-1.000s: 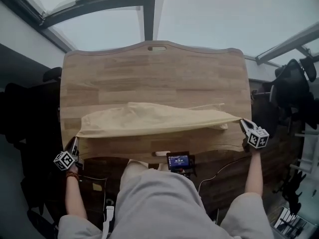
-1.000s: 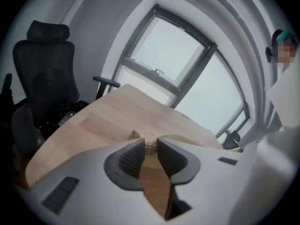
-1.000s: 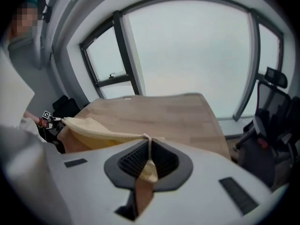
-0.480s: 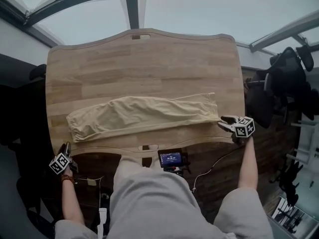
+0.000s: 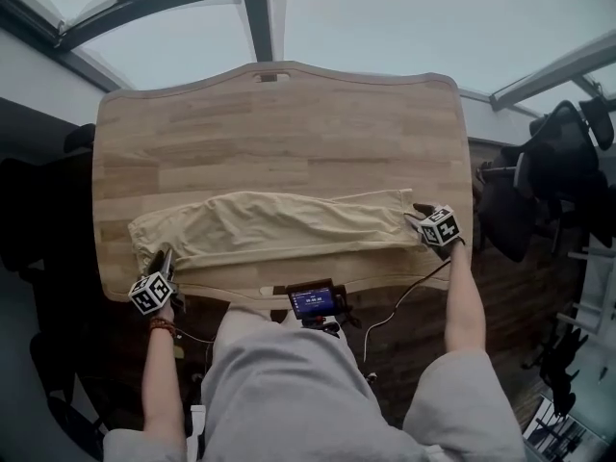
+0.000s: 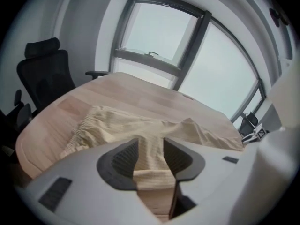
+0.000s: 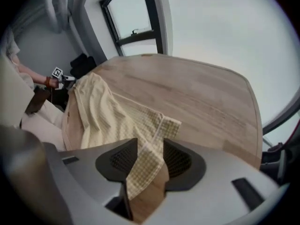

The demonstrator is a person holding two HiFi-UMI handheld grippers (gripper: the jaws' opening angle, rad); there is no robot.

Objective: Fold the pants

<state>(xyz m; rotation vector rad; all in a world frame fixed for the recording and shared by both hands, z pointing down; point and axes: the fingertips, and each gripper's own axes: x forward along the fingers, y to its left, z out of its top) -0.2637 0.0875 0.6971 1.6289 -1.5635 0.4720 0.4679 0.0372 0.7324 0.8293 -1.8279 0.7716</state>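
Note:
The beige pants (image 5: 279,227) lie folded lengthwise in a long strip across the near part of the wooden table (image 5: 289,114). The waistband end is at the left and the leg hems are at the right. My left gripper (image 5: 166,260) is at the waistband end, and in the left gripper view its jaws (image 6: 151,151) stand apart with the cloth (image 6: 140,128) lying between them. My right gripper (image 5: 420,217) is at the hem end. Its jaws (image 7: 150,156) are wide apart, with a checked hem corner (image 7: 147,165) loose between them.
A small device with a lit screen (image 5: 312,301) sits at the table's near edge, and a cable (image 5: 409,292) trails from it to the right. Black office chairs stand right of the table (image 5: 558,176) and beyond its left end (image 6: 44,74). Bare wood lies beyond the pants.
A second ago both grippers held the pants stretched out by their ends. The pants were let go and now lie flat. Both grippers came back in, open, onto the two ends.

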